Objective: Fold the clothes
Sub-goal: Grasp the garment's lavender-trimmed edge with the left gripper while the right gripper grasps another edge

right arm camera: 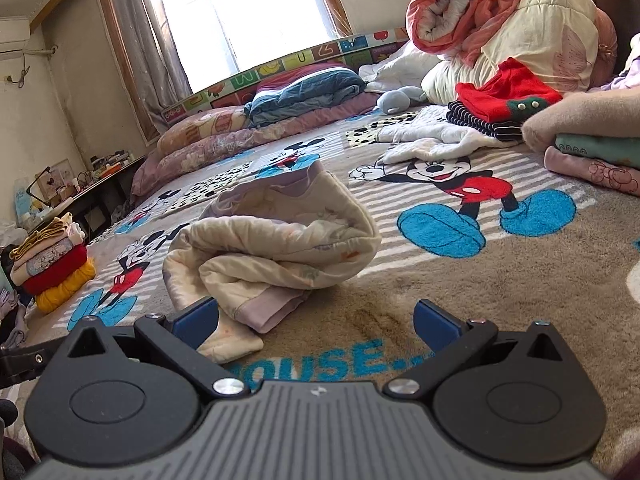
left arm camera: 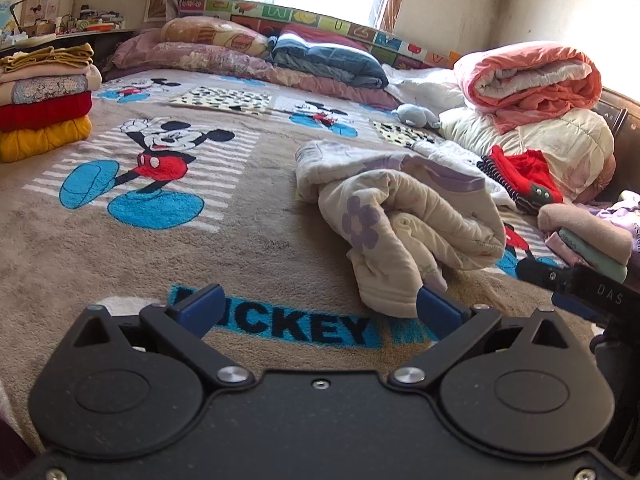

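A: How are the fingers standing?
B: Both the left gripper [left arm camera: 320, 312] and right gripper [right arm camera: 316, 322] are gaping wide, holding nothing.
A: And the garment?
B: The quilted floral garment [left arm camera: 400, 216] is lying crumpled on the fleecy Mickey blanket [left arm camera: 160, 252], lower right of centre, brushing the left gripper's right finger.

Open blanket [left arm camera: 248, 248] ahead of our left gripper [left arm camera: 320, 310], jaws wide: free passage toward far pillows [left arm camera: 224, 44].
Obstacle centre: crumpled cream garment [left arm camera: 400, 220], touching our left gripper's right finger and our right gripper's [right arm camera: 316, 322] left finger.
We note folded stack [left arm camera: 44, 100] at far left edge.
Right side crowded: folded pile [right arm camera: 592, 140], red garment [right arm camera: 504, 88], rolled quilts [right arm camera: 500, 20].
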A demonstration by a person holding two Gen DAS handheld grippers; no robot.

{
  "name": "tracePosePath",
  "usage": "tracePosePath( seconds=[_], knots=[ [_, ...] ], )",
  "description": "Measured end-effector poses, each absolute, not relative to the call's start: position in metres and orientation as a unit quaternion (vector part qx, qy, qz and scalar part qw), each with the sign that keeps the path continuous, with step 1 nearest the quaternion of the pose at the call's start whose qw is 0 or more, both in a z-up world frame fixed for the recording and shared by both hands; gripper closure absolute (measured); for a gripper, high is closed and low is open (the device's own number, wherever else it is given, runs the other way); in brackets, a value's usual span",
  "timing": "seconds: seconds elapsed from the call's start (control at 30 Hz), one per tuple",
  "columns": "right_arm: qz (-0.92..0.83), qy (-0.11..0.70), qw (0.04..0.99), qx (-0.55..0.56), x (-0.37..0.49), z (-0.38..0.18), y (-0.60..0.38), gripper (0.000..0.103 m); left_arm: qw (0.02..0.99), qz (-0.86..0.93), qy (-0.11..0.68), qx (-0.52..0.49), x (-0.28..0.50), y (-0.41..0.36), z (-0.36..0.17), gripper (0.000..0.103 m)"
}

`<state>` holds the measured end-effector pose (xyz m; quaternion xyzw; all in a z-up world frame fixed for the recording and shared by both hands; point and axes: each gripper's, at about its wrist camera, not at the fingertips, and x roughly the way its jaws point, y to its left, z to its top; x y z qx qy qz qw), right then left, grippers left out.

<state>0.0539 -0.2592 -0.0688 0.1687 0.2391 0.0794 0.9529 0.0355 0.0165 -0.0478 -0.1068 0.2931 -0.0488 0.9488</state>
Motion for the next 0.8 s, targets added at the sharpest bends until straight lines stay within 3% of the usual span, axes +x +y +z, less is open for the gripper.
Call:
tracePosePath(
  seconds=[0.13,0.53,0.63,0.8],
  knots=[
    [0.079,0.229,0.958,0.156,0.075,-0.067,-0.264,0.000,0.938,-0.072,0.312,-0.131,0.046,0.028,-0.057,0.000],
    [0.120,0.186,0.957,0.188,0.123,-0.082,-0.291,0.000,0.958,-0.023,0.267,-0.104,0.087,0.049,-0.047,0.003],
    [0.126,0.188,0.953,0.201,0.133,-0.089,-0.298,0.000,0.964,-0.023,0.256,-0.074,0.106,0.045,-0.042,0.010],
    [0.139,0.190,0.948,0.215,0.146,-0.096,-0.302,0.000,0.967,-0.043,0.249,-0.014,0.141,0.029,-0.034,0.030]
  ],
)
